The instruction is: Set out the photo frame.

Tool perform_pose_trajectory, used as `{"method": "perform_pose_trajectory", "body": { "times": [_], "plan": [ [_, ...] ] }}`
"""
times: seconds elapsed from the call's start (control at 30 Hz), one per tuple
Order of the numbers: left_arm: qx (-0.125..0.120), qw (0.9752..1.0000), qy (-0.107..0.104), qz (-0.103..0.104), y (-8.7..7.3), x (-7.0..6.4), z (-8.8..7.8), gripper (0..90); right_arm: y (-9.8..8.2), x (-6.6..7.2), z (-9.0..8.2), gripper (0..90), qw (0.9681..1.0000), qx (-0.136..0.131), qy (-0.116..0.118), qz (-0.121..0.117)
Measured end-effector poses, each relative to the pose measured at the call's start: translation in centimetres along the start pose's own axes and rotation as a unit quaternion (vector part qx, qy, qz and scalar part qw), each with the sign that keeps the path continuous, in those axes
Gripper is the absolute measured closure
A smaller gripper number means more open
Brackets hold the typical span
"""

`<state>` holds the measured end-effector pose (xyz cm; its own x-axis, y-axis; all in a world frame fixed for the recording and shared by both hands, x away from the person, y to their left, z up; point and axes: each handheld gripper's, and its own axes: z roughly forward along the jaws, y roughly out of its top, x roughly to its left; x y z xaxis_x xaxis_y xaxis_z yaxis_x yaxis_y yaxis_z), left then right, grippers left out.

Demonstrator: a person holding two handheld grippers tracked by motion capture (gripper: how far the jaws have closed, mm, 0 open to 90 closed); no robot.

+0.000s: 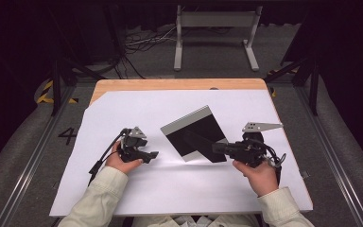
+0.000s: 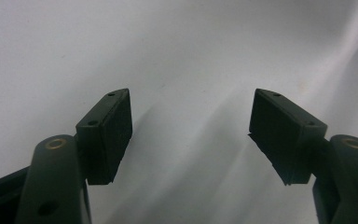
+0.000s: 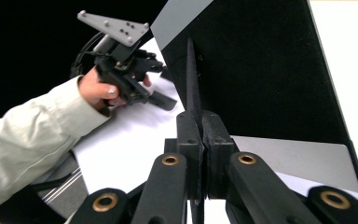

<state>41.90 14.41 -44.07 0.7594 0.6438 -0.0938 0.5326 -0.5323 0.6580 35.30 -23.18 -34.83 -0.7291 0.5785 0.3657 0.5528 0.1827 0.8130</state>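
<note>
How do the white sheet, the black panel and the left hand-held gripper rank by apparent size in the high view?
1. white sheet
2. black panel
3. left hand-held gripper

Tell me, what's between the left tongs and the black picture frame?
Nothing but bare white paper. The high view shows that stretch between the left tongs and the black picture frame; their open pads frame only white.

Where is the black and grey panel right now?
In the high view the black and grey panel sits mid-table on the white sheet, between both hands. The right tool is shut on a thin black flap at its lower right edge; the left tool is apart from it.
</note>
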Motion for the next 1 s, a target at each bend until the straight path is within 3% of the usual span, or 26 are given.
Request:
{"method": "perform_pose_trajectory", "body": {
  "times": [0.17,0.27,0.47,0.73,1.0],
  "plan": [
    [-0.001,1.0,0.0,-0.001,0.0,0.0,0.0,30.7,-0.3,-0.3,0.4,87.3,0.9997,0.008,-0.021,-0.014],
    [-0.001,1.0,-0.001,-0.001,0.0,0.0,-0.1,30.7,-0.4,-0.5,0.3,87.2,0.9996,0.008,-0.021,-0.019],
    [-0.002,1.0,0.0,-0.001,0.0,-0.1,-0.1,30.6,-0.4,-0.6,0.1,86.6,0.9971,0.034,-0.022,-0.065],
    [-0.004,1.0,-0.001,-0.002,0.0,0.0,-0.1,30.6,-0.5,-1.2,-0.5,85.7,0.9954,0.063,-0.021,-0.069],
    [-0.003,1.0,-0.001,0.0,0.0,-0.1,-0.1,30.6,-0.7,-1.0,-0.8,86.1,0.9877,0.11,-0.016,-0.11]
  ]
}}
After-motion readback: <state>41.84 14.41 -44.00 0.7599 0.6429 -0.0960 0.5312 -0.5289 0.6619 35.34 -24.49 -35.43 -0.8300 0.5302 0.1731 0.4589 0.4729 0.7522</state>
